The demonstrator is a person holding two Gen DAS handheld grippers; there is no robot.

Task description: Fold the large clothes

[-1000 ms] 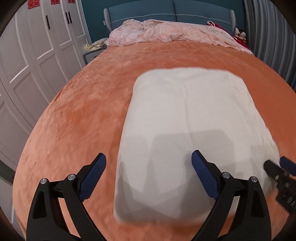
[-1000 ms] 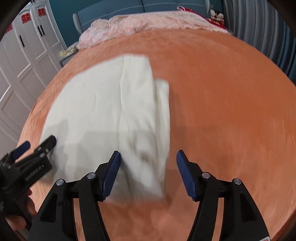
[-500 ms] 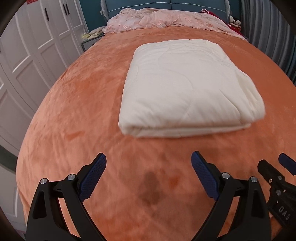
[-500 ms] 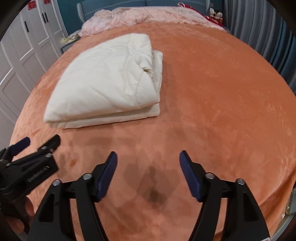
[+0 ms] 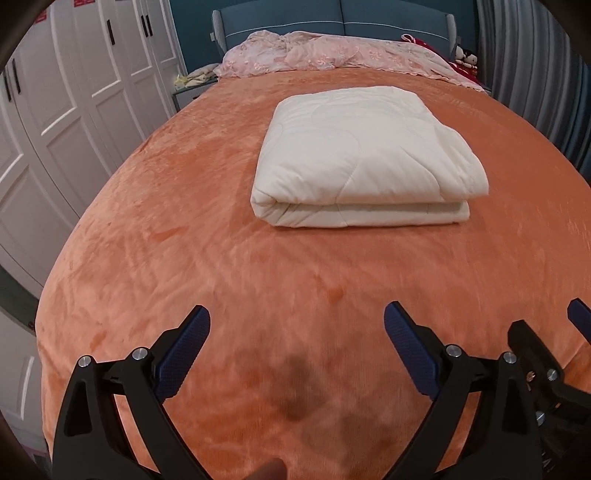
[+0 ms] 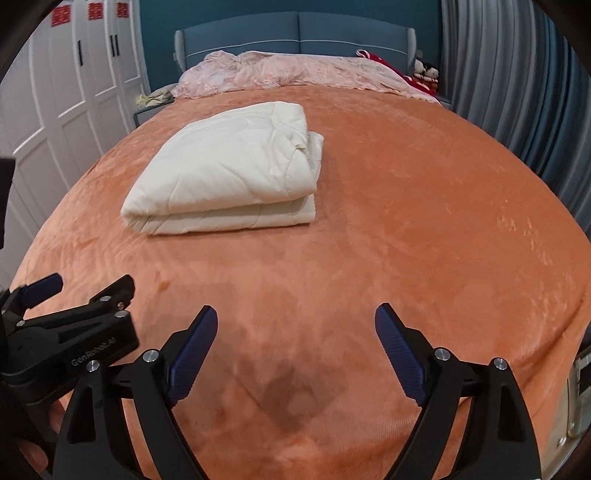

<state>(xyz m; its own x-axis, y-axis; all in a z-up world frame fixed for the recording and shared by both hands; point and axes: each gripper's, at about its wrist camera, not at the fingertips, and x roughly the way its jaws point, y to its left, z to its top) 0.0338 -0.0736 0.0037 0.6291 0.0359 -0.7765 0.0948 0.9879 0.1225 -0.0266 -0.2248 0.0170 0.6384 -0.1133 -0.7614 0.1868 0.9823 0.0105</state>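
Note:
A cream quilted comforter [image 5: 362,158] lies folded in a thick rectangle on the orange bedspread [image 5: 184,229], its folded edge toward me. It also shows in the right wrist view [image 6: 229,170], left of centre. My left gripper [image 5: 297,332] is open and empty, well short of the comforter above the near part of the bed. My right gripper [image 6: 295,332] is open and empty too, beside the left one. The right gripper shows at the left wrist view's right edge [image 5: 543,347]; the left gripper shows at the right wrist view's left edge [image 6: 77,299].
A pink floral blanket [image 5: 332,55] lies bunched against the blue headboard [image 5: 332,22]. White wardrobe doors [image 5: 74,92] line the left side. Grey curtains [image 6: 517,92] hang on the right. A bedside table [image 5: 192,88] with clutter stands at the bed's far left corner.
Both grippers have pulled back from the comforter toward the foot of the bed. One second ago they were over the comforter's near edge; now it lies folded well ahead of them.

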